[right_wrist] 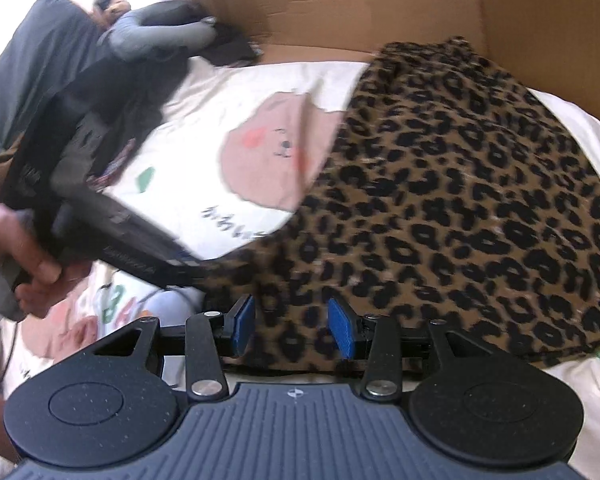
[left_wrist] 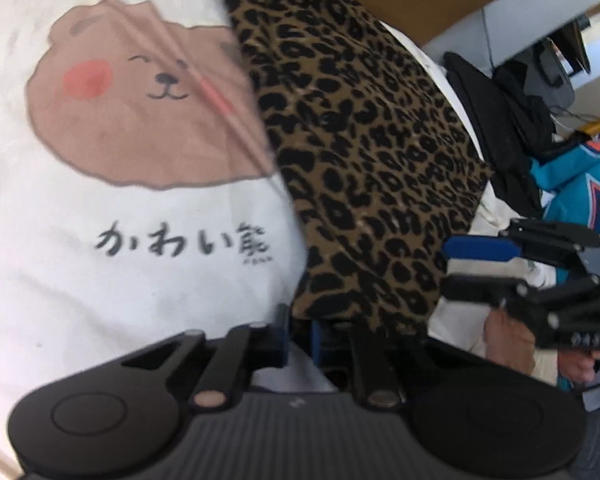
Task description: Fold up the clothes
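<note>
While your left gripper [left_wrist: 300,340] seems pinched shut on the leopard-print cloth [left_wrist: 360,140] lying over the bear shirt [left_wrist: 120,120], your right gripper [right_wrist: 292,328] waits, fingers apart, to grab the near edge for folding.

My left gripper [left_wrist: 300,338] points steeply down, its blue pads drawn almost together, the gap between them a narrow slit. My left hand [right_wrist: 18,256] wraps its handle from below, fingers curled. My right gripper [right_wrist: 292,330] also tilts downward, its blue pads standing apart, jaws parted about halfway. My right hand [left_wrist: 516,344] grips its handle, low at the side, with the two grippers close to each other.
</note>
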### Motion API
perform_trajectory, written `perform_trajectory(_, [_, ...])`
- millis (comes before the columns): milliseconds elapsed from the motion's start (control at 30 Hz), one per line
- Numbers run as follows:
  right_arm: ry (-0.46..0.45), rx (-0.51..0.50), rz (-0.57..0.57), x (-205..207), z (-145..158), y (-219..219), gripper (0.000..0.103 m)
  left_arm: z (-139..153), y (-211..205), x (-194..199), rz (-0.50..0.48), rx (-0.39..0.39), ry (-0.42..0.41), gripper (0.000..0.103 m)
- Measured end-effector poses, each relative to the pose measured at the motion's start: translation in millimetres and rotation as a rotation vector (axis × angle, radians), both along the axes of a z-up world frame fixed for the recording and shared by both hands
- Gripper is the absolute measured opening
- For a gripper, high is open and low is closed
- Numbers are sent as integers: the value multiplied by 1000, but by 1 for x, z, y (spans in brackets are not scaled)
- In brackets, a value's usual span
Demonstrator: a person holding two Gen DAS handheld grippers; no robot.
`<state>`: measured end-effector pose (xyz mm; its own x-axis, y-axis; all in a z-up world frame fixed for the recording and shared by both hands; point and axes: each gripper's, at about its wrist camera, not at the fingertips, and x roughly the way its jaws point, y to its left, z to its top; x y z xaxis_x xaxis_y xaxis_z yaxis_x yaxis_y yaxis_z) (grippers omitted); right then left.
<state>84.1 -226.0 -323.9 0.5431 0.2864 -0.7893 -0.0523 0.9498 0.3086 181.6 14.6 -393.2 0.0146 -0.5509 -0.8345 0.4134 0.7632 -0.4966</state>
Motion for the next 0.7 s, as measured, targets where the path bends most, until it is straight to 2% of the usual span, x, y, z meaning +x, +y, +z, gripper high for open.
perform_trajectory(233, [66, -60, -120, 2, -21, -31, 48, -2, 18, 1, 30, 6, 19, 2])
perform_trajectory(400, [101, -86, -148, -2, -36, -39, 48, -1, 36, 4, 54, 33, 47, 2])
perform_trajectory(567, [91, -94, -146, -5, -35, -35, 48, 16, 41, 14, 89, -3, 7, 17])
perform_trajectory(600, [87, -91, -143, -5, -34, -34, 48, 18, 38, 17, 91, -21, -3, 24])
perform_trajectory(633, [82, -87, -138, -5, -33, -33, 48, 18, 33, 18, 88, -30, -3, 39])
perform_trajectory(700, [78, -81, -129, -4, -31, -31, 48, 14, 23, 22, 72, -38, -1, 59])
